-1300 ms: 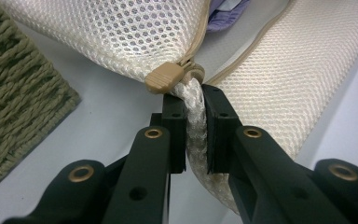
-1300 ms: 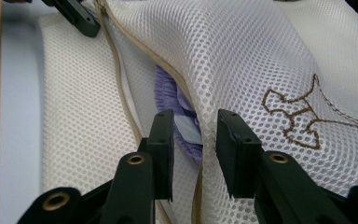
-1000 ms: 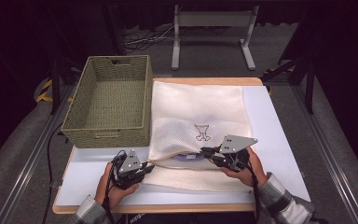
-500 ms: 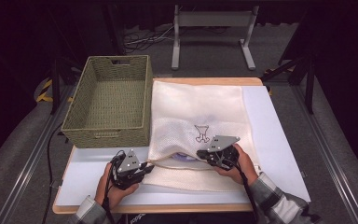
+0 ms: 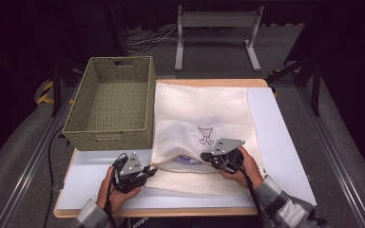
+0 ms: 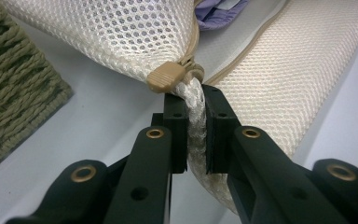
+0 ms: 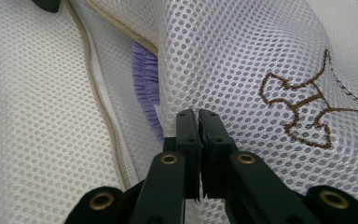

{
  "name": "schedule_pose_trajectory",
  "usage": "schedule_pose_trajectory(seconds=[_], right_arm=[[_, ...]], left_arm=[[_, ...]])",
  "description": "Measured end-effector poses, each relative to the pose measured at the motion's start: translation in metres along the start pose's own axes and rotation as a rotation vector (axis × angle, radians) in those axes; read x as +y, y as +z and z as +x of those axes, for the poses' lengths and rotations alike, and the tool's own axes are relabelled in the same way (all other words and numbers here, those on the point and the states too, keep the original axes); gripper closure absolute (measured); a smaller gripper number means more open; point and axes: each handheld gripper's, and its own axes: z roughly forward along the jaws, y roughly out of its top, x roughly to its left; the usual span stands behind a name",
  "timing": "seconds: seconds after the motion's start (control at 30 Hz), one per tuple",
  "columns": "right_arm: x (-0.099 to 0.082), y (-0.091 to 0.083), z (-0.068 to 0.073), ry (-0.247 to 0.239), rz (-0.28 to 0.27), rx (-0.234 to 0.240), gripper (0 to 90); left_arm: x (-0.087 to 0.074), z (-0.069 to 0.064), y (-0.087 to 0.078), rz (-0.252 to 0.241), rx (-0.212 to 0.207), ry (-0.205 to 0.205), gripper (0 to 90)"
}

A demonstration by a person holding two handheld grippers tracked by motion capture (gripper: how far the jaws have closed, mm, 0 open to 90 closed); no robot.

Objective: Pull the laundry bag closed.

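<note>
The purple cloth [image 5: 188,160] lies mostly hidden inside the mesh bag [image 5: 204,114], only a frilled edge peeking from the opening, so what it is cannot be told. In the right gripper view the closed jaws of the right gripper [image 7: 198,122] cover the spot where they meet the bag, and whether mesh is pinched between them cannot be told. In the high view both forearms are cut off by the bottom edge, and the left gripper [image 5: 148,169] hides the bag's corner it clamps.
</note>
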Motion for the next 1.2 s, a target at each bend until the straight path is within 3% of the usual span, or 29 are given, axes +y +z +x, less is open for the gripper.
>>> schedule_pose_trajectory(seconds=[0.83,1.0,1.2], right_arm=[[0.01,-0.017,0.0,0.004,-0.083,-0.053,75.1],[0.012,-0.017,-0.002,0.009,-0.089,-0.054,68.3],[0.02,-0.017,0.0,0.006,-0.111,-0.042,67.5]], left_arm=[[-0.001,-0.004,0.001,0.001,0.026,0.005,83.0],[-0.001,-0.003,0.001,0.001,0.023,0.005,83.1],[-0.001,-0.003,0.002,-0.001,0.02,0.001,83.0]])
